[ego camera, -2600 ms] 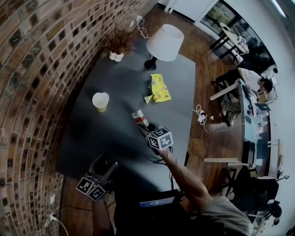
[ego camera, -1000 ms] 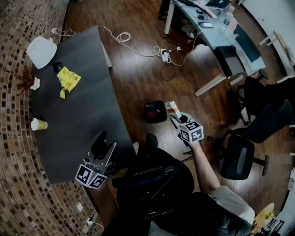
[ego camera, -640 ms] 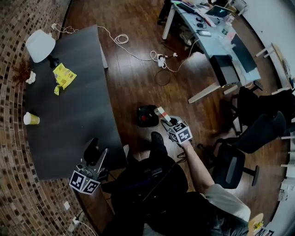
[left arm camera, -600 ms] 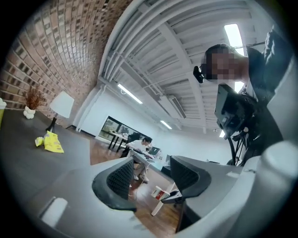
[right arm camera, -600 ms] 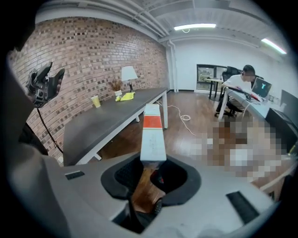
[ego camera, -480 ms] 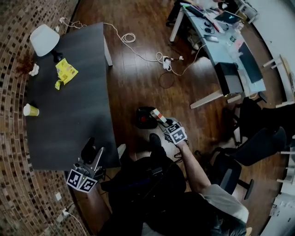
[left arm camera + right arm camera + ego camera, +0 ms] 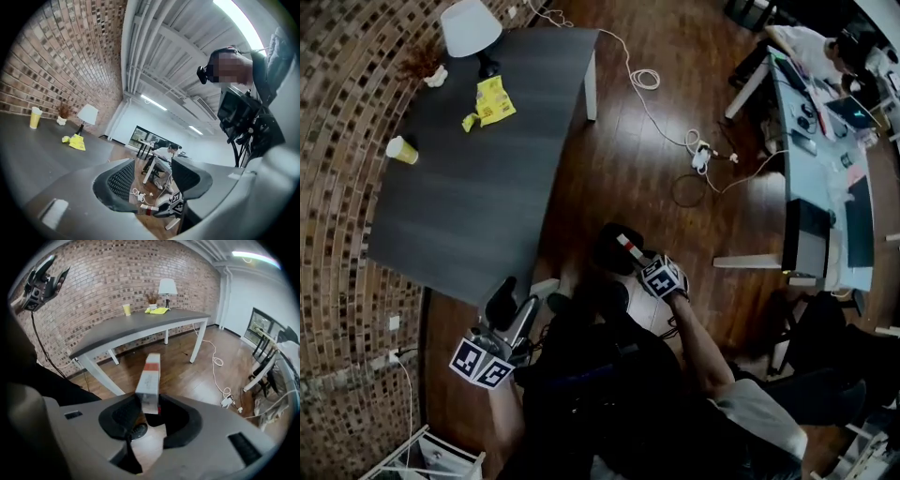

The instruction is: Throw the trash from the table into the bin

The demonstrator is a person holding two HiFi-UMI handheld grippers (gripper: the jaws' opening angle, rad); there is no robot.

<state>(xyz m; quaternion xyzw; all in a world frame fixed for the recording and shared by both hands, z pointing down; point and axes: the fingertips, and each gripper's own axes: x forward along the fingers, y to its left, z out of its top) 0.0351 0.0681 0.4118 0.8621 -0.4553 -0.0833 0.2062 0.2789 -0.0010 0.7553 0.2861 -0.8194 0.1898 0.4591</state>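
My right gripper [image 7: 641, 263] hangs over the black bin [image 7: 604, 238] on the floor beside the table. A long white box with a red band [image 7: 149, 372] sticks out between its jaws. The jaws have just been opening. The box's near end sits at the fingertips, with a thin gap on its right side. My left gripper [image 7: 513, 303] is open and empty, held level by the table's near corner. On the dark table [image 7: 478, 197] lie a yellow wrapper [image 7: 493, 98] and a yellow paper cup [image 7: 400, 150].
A white lamp [image 7: 469, 26] and a small dried plant [image 7: 422, 67] stand at the table's far end. White cables and a power strip [image 7: 701, 155] trail over the wooden floor. Desks [image 7: 820, 178] and office chairs stand to the right.
The right gripper has carried the box off the table and down to the bin beside my feet. The left gripper stays by the table's near edge. My head view has swung round.
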